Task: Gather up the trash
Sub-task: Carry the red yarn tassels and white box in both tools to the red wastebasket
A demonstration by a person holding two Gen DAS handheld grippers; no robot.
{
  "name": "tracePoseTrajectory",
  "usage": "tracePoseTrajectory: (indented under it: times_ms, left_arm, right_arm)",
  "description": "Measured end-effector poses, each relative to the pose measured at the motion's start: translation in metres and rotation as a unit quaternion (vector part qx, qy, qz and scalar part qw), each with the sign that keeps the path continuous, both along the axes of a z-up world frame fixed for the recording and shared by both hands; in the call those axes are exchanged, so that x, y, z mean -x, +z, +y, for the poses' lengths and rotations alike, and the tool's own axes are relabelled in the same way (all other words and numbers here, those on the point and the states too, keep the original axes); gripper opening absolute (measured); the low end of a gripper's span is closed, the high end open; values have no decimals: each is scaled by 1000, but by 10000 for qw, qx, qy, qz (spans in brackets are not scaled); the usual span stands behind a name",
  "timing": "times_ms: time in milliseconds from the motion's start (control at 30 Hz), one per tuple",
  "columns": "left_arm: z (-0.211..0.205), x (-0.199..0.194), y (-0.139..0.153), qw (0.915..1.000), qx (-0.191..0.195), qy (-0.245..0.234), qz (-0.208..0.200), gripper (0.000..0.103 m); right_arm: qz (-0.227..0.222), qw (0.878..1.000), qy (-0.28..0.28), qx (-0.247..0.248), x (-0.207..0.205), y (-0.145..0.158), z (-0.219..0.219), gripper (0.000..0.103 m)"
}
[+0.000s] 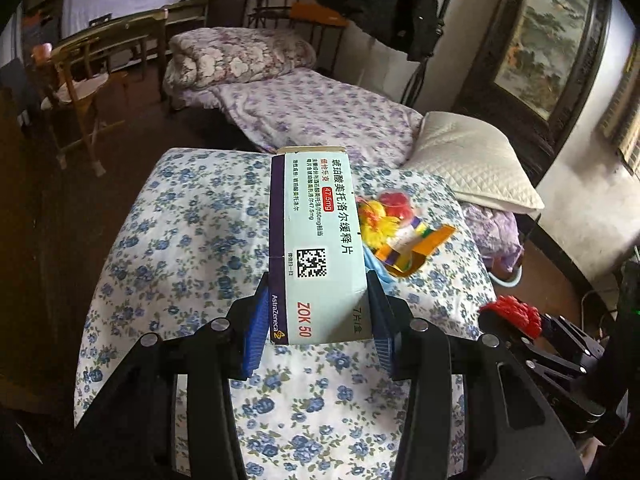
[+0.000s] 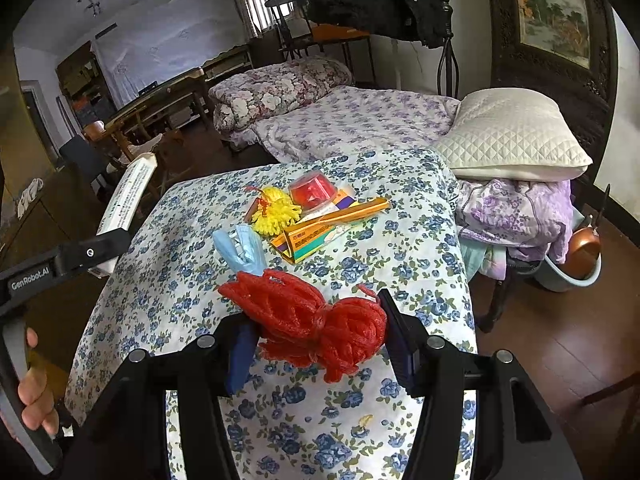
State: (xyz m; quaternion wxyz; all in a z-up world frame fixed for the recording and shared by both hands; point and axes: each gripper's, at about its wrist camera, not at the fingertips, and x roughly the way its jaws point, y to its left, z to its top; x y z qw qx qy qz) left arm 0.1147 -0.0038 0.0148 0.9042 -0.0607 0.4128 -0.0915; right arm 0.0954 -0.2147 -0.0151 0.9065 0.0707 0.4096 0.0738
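Note:
A pale green medicine box (image 1: 316, 220) with a purple edge is lifted off the blue-flowered cloth (image 1: 180, 240), and my left gripper (image 1: 318, 280) is shut on its near end. The right wrist view shows that same box (image 2: 128, 192) at the left, raised beside the table. My right gripper (image 2: 316, 316) is shut on a bundle of red foam netting (image 2: 288, 308) just above the cloth. More trash lies beyond it: a blue face mask (image 2: 240, 250), a yellow net (image 2: 276, 210), a red plastic cup (image 2: 312, 192) and a flattened orange carton (image 2: 328, 228).
A small yellow scrap (image 2: 364, 420) lies on the cloth near me. A white pillow (image 2: 516, 136) on folded bedding stands to the right, above a basin (image 2: 576, 268) holding a copper pan. A bed (image 2: 352, 120) lies behind, wooden chairs (image 1: 92, 92) stand left, and a hand (image 2: 32, 392) grips the left handle.

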Motion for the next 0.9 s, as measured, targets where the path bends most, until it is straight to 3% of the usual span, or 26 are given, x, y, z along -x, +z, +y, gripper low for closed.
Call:
tracePoseTrajectory:
  times_ms: [367, 633, 733, 800, 900]
  left_arm:
    - [-45, 6, 6, 9988, -50, -468, -126, 45]
    - [-122, 19, -1, 9910, 73, -1339, 29, 45]
    - [-161, 33, -7, 9845, 46, -1750, 87, 45]
    - [-183, 41, -11, 9805, 41, -1962, 110, 45]
    - [-225, 53, -20, 9720, 75, -2337, 219, 45]
  right_arm:
    - [-181, 9995, -216, -134, 8, 15, -20, 57]
    - [-394, 9938, -1028, -151, 53, 28, -98, 57]
    - [-168, 9885, -1493, 159, 81, 9, -140, 57]
    - [180, 9813, -1848, 504, 105, -19, -176, 57]
    - [903, 9687, -2238, 590, 137, -74, -226, 57]
